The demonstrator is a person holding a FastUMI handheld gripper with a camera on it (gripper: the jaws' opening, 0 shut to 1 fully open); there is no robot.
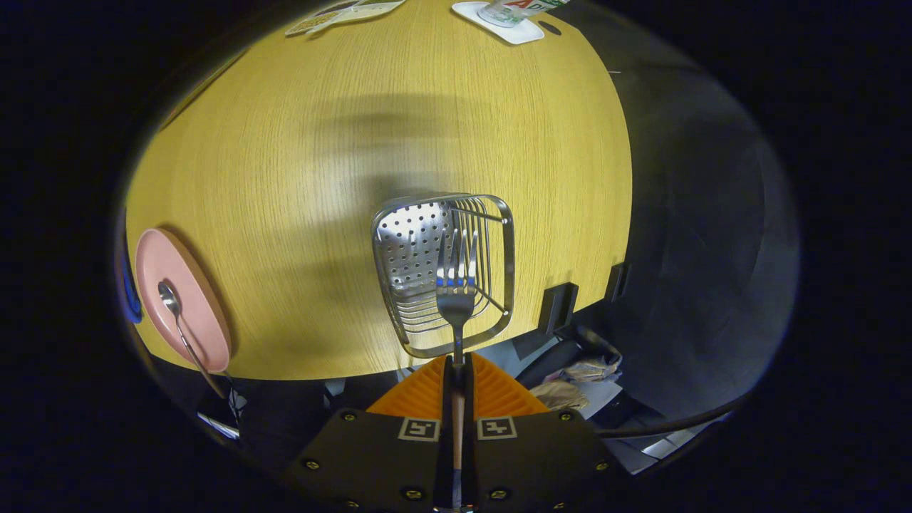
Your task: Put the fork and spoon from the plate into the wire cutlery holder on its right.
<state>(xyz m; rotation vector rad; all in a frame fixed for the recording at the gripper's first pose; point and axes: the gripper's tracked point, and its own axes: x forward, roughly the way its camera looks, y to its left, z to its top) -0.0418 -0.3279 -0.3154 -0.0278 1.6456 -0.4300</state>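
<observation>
My gripper [457, 367] is shut on the fork [456, 281], holding its handle between both fingers. The fork's tines point forward, over the open top of the wire cutlery holder [499, 214], which stands on the wooden table just ahead of the fingers. The holder is a square metal frame with a perforated plate on one side and thin wires on the other. Far off to the left a pink plate [196, 313] rests at the table's near edge. A spoon [178, 320] lies on it, with its handle sticking out over the plate's rim.
The wooden table [320, 142] stretches beyond the holder. At its far edge lie a white coaster with a cup [509, 18] and a flat card [342, 16]. Right of the table is dark floor with papers and a cable [591, 370].
</observation>
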